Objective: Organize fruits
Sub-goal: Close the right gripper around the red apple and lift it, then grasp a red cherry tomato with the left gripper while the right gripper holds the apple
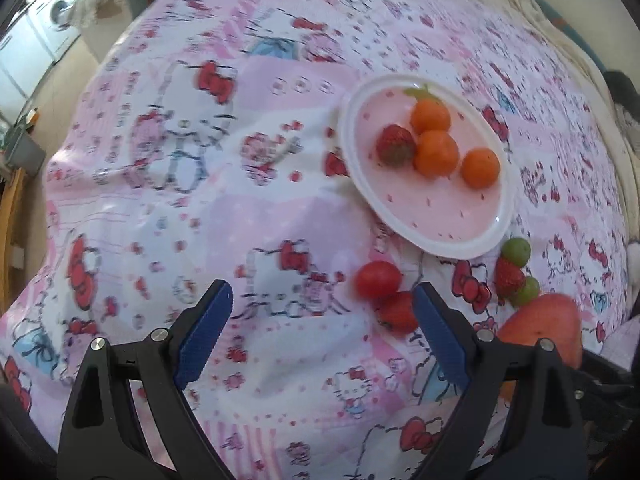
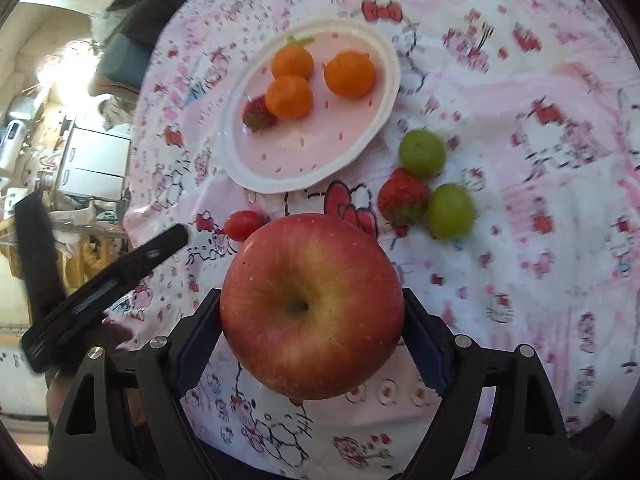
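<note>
My right gripper (image 2: 311,296) is shut on a big red apple (image 2: 310,304), its pads pressed on both sides; the apple (image 1: 548,328) also shows low right in the left wrist view. A white plate (image 1: 348,128) (image 2: 392,60) holds three oranges (image 1: 436,152) (image 2: 288,96) and a strawberry (image 1: 394,145) (image 2: 258,114). My left gripper (image 1: 324,292) hangs open over the cloth. Just beyond its right finger lie a cherry tomato (image 1: 378,278) (image 2: 242,224) and a strawberry (image 1: 396,312). Another strawberry (image 1: 508,278) (image 2: 402,198) sits between two green grapes (image 1: 516,250) (image 2: 422,152).
A pink cartoon-print cloth (image 1: 200,208) (image 2: 540,240) covers the table, wrinkled in places. The table edge falls away on the left, with cabinets and a washing machine (image 1: 60,16) beyond. A black finger (image 2: 152,256) of my left gripper reaches in left of the apple.
</note>
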A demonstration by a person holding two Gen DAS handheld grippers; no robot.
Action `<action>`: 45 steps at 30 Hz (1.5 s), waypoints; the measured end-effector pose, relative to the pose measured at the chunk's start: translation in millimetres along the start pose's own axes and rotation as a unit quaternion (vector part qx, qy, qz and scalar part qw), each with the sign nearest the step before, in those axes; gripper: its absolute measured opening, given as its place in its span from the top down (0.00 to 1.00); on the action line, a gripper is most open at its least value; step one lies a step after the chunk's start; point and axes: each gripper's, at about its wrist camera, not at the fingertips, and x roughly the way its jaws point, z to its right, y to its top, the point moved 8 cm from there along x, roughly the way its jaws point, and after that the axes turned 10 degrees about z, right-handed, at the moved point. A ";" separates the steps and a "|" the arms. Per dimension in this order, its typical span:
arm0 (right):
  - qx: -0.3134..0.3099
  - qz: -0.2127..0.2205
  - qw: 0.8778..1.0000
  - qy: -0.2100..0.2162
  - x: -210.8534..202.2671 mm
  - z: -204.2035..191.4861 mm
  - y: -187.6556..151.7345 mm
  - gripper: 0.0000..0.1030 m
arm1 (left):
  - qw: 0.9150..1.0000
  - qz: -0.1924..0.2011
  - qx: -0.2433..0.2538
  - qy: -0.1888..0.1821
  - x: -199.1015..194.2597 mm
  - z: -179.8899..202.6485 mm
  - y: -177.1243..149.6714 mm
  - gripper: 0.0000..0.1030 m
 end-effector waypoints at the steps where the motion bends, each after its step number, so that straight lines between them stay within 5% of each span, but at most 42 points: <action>1: -0.002 0.007 1.000 0.000 -3.6 1.9 1.6 0.16 | 1.000 -0.004 0.005 0.000 3.8 3.6 -0.4 0.19; 5: 0.008 0.017 1.000 0.012 -6.7 8.0 2.1 0.16 | 0.999 -0.027 0.019 -0.007 25.6 19.8 -4.3 0.34; 7: 0.007 0.019 1.000 0.012 -7.3 11.6 -0.9 0.16 | 0.999 -0.038 0.023 -0.005 35.1 25.3 -7.2 0.50; 14: 0.004 0.026 1.000 0.007 -6.2 18.4 -1.0 0.16 | 0.998 -0.045 0.048 0.019 50.1 35.4 -4.3 0.52; 16: 0.009 0.029 1.000 0.008 -6.2 19.7 1.4 0.16 | 0.998 -0.043 0.044 0.010 49.8 37.1 -3.6 0.69; 27: 0.009 0.046 0.999 0.014 -9.9 15.1 7.8 0.16 | 1.000 -0.002 -0.001 -0.020 18.6 24.3 1.9 0.70; 45: -0.010 0.126 0.991 0.053 -47.9 -3.7 33.8 0.16 | 0.994 0.109 0.027 -0.014 -47.0 7.1 18.1 0.70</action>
